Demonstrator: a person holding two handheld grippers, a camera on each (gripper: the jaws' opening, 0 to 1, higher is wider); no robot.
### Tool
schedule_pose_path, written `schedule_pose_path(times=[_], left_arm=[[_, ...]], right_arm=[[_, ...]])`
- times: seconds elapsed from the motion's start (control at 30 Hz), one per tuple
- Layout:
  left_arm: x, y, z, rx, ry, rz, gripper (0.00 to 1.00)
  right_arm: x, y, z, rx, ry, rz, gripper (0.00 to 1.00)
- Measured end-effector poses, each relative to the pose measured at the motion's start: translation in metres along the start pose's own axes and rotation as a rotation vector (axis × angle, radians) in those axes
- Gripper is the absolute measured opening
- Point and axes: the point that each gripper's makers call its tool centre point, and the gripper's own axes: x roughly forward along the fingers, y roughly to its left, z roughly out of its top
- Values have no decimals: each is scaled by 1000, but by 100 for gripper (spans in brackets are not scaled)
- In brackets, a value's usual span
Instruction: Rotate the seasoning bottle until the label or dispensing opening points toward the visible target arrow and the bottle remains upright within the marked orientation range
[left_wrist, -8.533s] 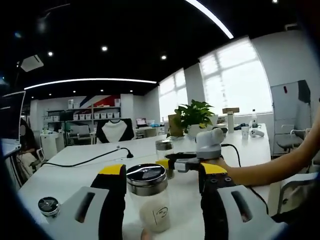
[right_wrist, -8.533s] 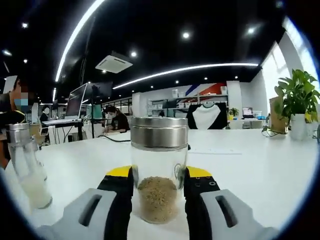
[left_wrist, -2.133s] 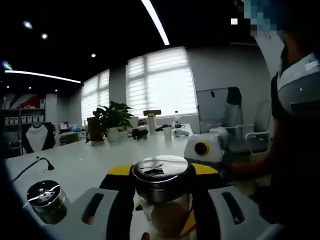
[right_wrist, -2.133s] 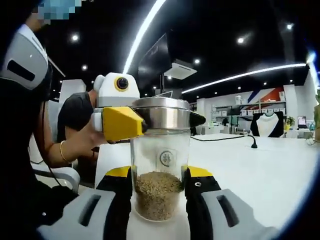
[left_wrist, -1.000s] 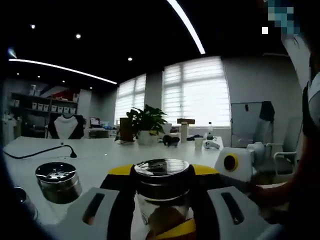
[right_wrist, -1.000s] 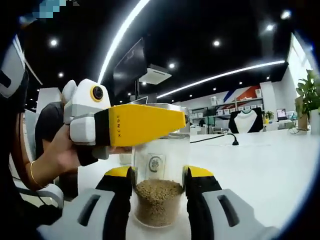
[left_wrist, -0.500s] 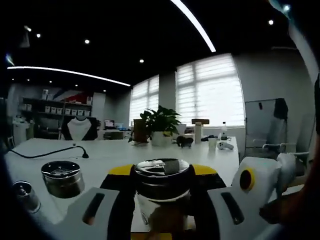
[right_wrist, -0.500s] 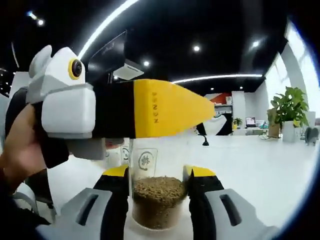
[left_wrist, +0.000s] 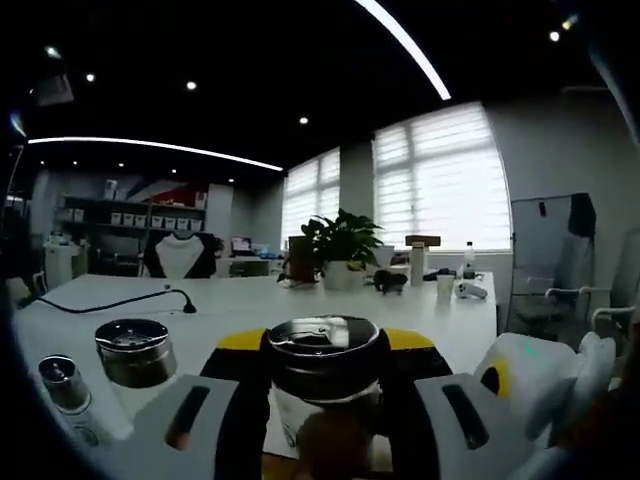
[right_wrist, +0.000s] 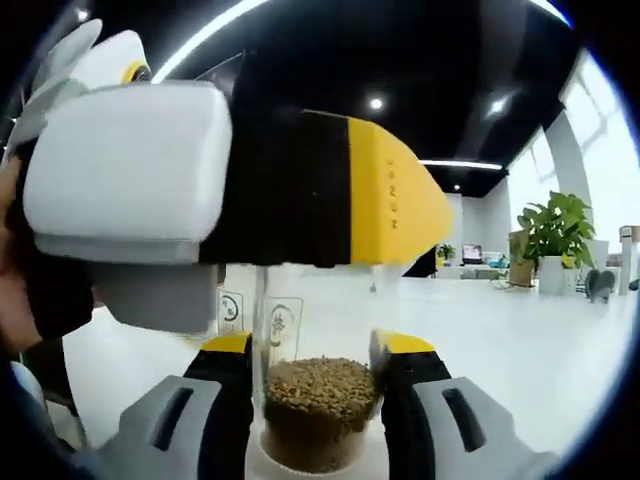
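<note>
Both hand-held grippers work on one seasoning bottle (right_wrist: 318, 400), which stands upright on the white desk (right_wrist: 520, 350). Nearest in the right gripper view, the right hand-held gripper (right_wrist: 318, 385) has its yellow-tipped jaws clamped on the glass body at 6 o'clock, level with the brown granules, most likely to hold the base steady. Above it, the left hand-held gripper (right_wrist: 330, 190) reaches in from 9 o'clock across the top of the bottle; in the left gripper view its jaws are closed on the steel cap (left_wrist: 325, 352), a grip that suits turning the dispensing opening. A small printed label (right_wrist: 284, 322) shows on the glass facing this camera. No target arrow is visible, so alignment cannot be judged.

Further out in the left gripper view, a second shaker (left_wrist: 135, 352) sits at 9 o'clock and a smaller capped bottle (left_wrist: 66, 385) at 8 o'clock. Beyond, a potted plant (left_wrist: 343, 250) stands at 12 o'clock.
</note>
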Motion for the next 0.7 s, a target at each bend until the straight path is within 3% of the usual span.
schedule_pose_path(times=[0.1,0.13,0.23,0.4,0.7], left_arm=[[-1,2,-2,4,16,-10,44],[0,0,-6,28,50,-38,44],[0,0,-7,34,55,-50,44],[-1,-4,-1,34,40,-86,44],[-4,-20,12,105,19,-223,43]], right_arm=[[0,1,1,33,-4,44,45],[1,2,0,43,2,67,45],[1,4,-1,55,6,102,45],[-2,4,6,62,-14,149,45],[-10,3,23,92,-61,240,45]])
